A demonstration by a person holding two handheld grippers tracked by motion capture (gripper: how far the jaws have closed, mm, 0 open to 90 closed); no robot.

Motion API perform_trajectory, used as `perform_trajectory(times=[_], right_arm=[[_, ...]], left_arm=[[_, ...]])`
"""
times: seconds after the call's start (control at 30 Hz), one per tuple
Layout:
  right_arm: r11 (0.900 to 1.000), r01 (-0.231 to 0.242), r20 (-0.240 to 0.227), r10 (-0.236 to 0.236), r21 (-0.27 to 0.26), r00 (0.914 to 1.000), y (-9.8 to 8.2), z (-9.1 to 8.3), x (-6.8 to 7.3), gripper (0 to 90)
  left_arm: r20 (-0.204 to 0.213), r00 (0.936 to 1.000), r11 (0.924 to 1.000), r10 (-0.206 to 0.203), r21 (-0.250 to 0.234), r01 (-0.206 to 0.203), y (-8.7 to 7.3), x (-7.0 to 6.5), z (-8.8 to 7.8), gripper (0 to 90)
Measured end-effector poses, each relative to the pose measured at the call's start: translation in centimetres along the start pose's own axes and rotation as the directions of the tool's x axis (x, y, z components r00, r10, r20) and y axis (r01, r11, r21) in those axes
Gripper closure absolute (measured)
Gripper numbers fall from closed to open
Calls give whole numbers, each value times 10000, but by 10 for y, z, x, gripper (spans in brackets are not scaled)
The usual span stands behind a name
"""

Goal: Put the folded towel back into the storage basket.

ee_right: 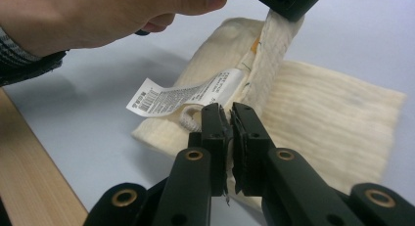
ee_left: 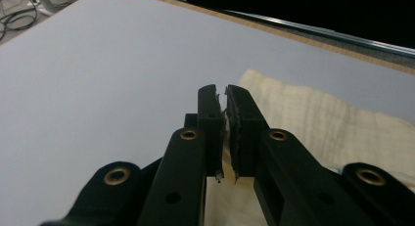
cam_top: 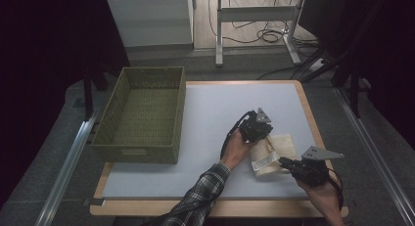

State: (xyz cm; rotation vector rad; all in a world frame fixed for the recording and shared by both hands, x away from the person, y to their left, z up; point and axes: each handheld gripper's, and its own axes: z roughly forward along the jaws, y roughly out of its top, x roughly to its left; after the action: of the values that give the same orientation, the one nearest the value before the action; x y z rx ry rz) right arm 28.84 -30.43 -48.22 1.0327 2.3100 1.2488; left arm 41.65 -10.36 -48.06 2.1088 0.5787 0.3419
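A cream knitted cloth [cam_top: 284, 145] lies folded on the right part of the white table mat [cam_top: 210, 113]. A white printed label [ee_right: 181, 96] is sewn to it. My left gripper [cam_top: 265, 137] is shut on an upper edge of the cloth and holds that strip raised, as the right gripper view shows at the top [ee_right: 288, 1]. In its own view its jaws [ee_left: 222, 96] stand together above the cloth [ee_left: 333, 123]. My right gripper [cam_top: 284, 161] is shut on the cloth's near edge, beside the label; its jaws [ee_right: 229, 111] meet over the cloth [ee_right: 333, 113].
An olive woven basket [cam_top: 132, 151] stands on the mat's left side with nothing in it. The wooden table edge [cam_top: 195, 206] runs along the front. A plaid sleeve [cam_top: 200, 196] comes in from below. Table legs and cables [cam_top: 264, 35] lie on the floor beyond.
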Motion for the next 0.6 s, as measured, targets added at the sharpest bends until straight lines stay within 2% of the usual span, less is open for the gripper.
perform_trajectory(times=[0.27, 0.4, 0.6], right_arm=[[9997, -245, 369, 244, 17, 9990, -6, -9, -13, 845], [9992, -380, 491, 374, 122, 9981, -11, -9, -19, 845], [9981, -574, 631, 558, 243, 9964, -19, -5, -27, 845]], left_arm=[[121, 9997, 9997, 221, 105, -222, 13, -6, 22, 852], [98, 9992, 9991, 376, 189, -378, 15, -10, 32, 851], [98, 9993, 9989, 366, 296, -369, 18, -13, 45, 851]])
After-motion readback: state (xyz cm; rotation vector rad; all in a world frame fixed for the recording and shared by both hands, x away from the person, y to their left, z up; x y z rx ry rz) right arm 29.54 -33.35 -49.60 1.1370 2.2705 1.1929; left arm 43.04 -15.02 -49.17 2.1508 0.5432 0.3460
